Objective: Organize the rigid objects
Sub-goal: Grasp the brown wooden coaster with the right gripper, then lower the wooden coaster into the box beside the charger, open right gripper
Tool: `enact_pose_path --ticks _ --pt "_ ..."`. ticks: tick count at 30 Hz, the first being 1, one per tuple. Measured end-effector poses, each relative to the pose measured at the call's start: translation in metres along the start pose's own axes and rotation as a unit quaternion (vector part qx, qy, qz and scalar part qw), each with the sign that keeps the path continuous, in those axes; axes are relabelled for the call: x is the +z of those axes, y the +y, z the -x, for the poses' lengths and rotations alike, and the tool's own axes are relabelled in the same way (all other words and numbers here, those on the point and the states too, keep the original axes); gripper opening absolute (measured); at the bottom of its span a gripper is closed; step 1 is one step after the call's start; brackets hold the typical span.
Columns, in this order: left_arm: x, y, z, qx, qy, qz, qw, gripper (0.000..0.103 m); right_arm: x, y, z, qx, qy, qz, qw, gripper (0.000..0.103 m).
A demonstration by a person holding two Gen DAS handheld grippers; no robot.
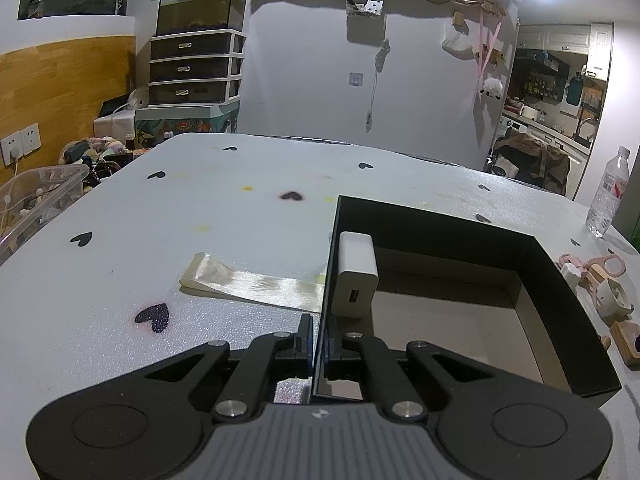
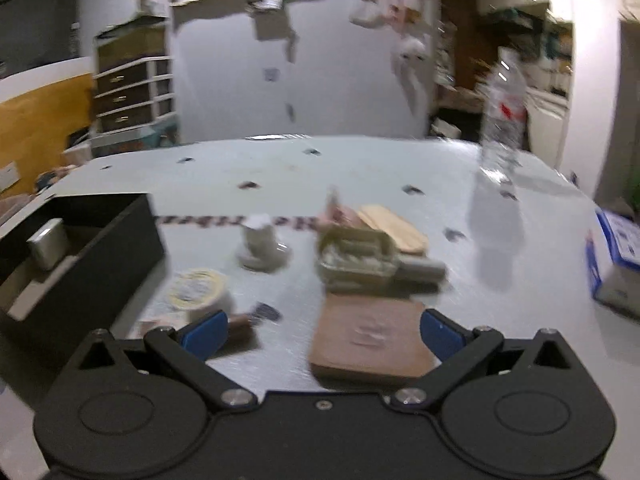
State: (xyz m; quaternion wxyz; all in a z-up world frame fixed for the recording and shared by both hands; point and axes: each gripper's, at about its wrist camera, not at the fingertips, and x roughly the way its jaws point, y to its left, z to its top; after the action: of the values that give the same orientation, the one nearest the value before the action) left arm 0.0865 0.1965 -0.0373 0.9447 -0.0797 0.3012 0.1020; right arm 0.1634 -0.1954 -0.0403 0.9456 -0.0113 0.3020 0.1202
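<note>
A: Biggest risk from here?

B: The black box (image 1: pixel 460 236). The left gripper (image 1: pixel 319 344) had its fingers pinched on the box's near-left wall, so any tug w/ that hand could've dragged or tipped the box and knocked over what was inside. My guess, not smth seen.

A: What was inside?

B: Just one white charger (image 1: pixel 355 276), standing up against the left wall at the far-left corner. Rest of the box floor was bare. In the right view the same charger (image 2: pixel 47 243) showed in the box (image 2: pixel 92 240) at the left edge.

A: And the right hand?

B: The right gripper (image 2: pixel 320 330) had its blue fingers (image 2: pixel 204 332) spread wide, nothing betw. them. It hovered over a brown flat block (image 2: pixel 370 338) near the middle of the tabletop (image 2: pixel 360 168). That view was badly blurred, so I'd judge the aim shaky: closing there could clip the block's edge or shove it into the tin (image 2: pixel 358 256) just beyond.

A: Anything else loose?

B: A tape roll (image 2: pixel 198 290) near-left, a small white cup-like piece (image 2: pixel 262 246) farther back, wooden bits behind the tin. A water bottle (image 2: pixel 502 120) stood far right; a wide sweep could topple it. A blue-and-white carton (image 2: pixel 618 254) sat at the right edge, contents couldn't tell. A ribbon strip (image 1: pixel 252 282) lay left of the box, touching its wall.
</note>
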Motion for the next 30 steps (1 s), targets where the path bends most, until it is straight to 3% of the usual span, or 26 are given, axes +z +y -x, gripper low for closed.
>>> enact_pose_path --ticks 4,10,14,19,24,30 --pt "0.0 0.0 0.001 0.0 -0.001 0.003 1.0 0.004 -0.001 -0.009 -0.01 -0.042 0.018 -0.024 0.999 0.103" --pt "0.0 0.0 0.001 0.0 -0.001 0.003 1.0 0.004 0.005 -0.015 -0.032 -0.055 0.06 -0.067 0.994 0.102" --pt "0.0 0.001 0.001 0.0 -0.001 0.004 1.0 0.004 0.007 -0.016 -0.042 -0.064 0.071 -0.081 0.992 0.09" --pt "0.0 0.001 0.0 -0.001 -0.001 0.005 1.0 0.004 0.007 -0.011 -0.043 -0.078 0.076 -0.048 0.993 0.077" --pt "0.0 0.001 0.0 -0.001 -0.001 0.006 1.0 0.004 0.007 -0.015 -0.034 -0.052 0.079 -0.047 0.994 0.075" --pt "0.0 0.001 0.0 -0.003 -0.002 0.007 1.0 0.004 0.025 -0.009 -0.007 0.042 0.044 -0.05 0.997 0.075"
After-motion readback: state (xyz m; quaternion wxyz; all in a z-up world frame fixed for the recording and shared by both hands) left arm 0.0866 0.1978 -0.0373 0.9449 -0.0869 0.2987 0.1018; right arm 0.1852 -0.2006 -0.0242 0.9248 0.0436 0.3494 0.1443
